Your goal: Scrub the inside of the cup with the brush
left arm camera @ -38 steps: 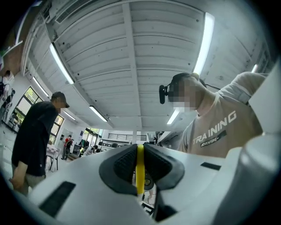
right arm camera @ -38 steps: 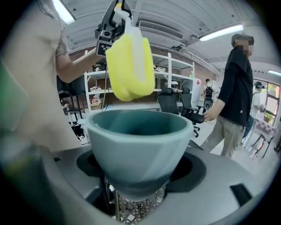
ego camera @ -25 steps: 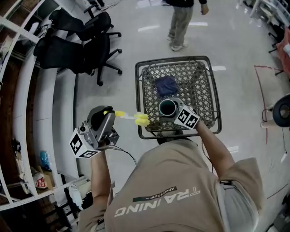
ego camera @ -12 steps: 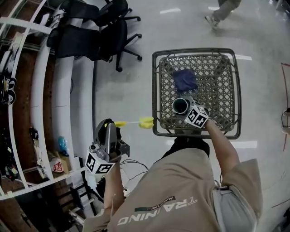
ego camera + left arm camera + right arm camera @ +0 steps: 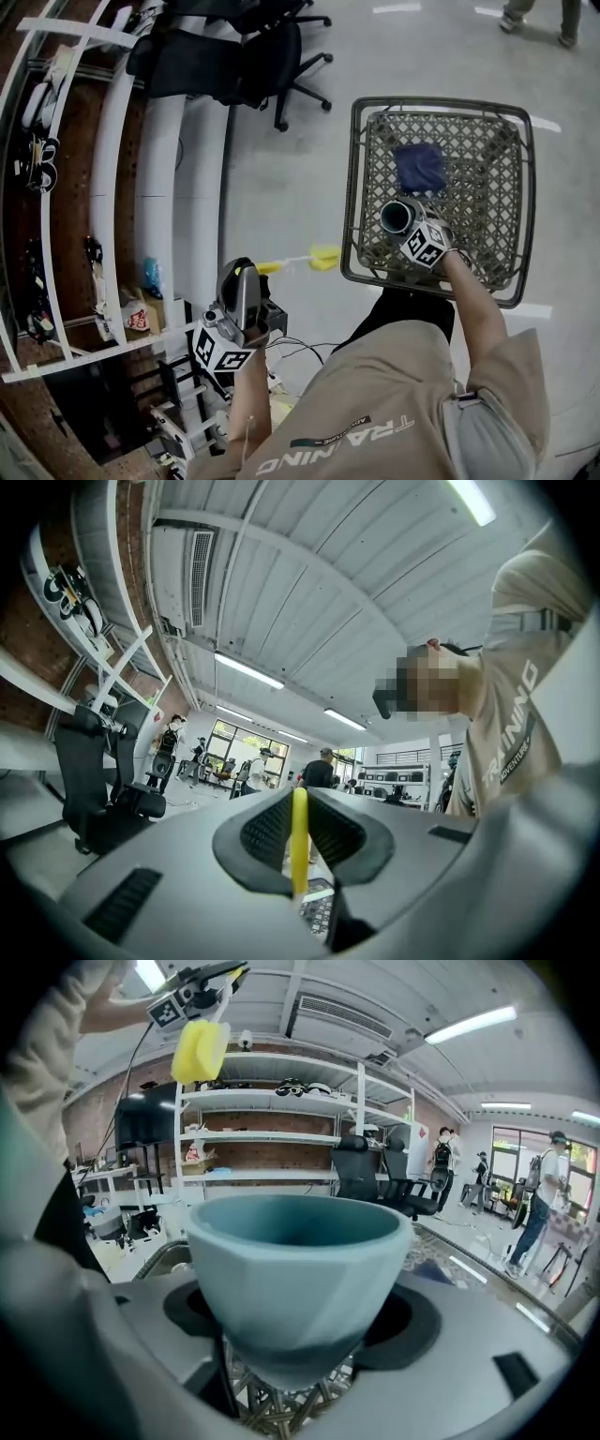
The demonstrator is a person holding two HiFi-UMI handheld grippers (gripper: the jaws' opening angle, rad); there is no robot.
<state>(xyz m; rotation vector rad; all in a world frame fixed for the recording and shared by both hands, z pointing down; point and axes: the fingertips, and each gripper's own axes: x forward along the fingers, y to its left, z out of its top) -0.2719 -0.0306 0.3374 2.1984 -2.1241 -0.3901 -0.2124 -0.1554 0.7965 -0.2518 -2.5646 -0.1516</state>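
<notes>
Teal cup (image 5: 397, 217) pinched in right tool (image 5: 409, 228), arm stretched over wire basket (image 5: 349, 187); yellow brush (image 5: 298, 262) clamped in left tool (image 5: 246, 273).

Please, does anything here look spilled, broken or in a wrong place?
Nothing stands out. The right gripper holds the cup over the basket, the left gripper holds the brush with its head outside the cup, beside the basket. No spill or damage shows.

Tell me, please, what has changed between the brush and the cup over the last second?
The left gripper has drawn the brush back from the cup; its yellow head now sits just outside the basket rim instead of over it. Unchanged: left shut on the brush, right gripper shut on the cup above the basket, cloth inside.
</notes>
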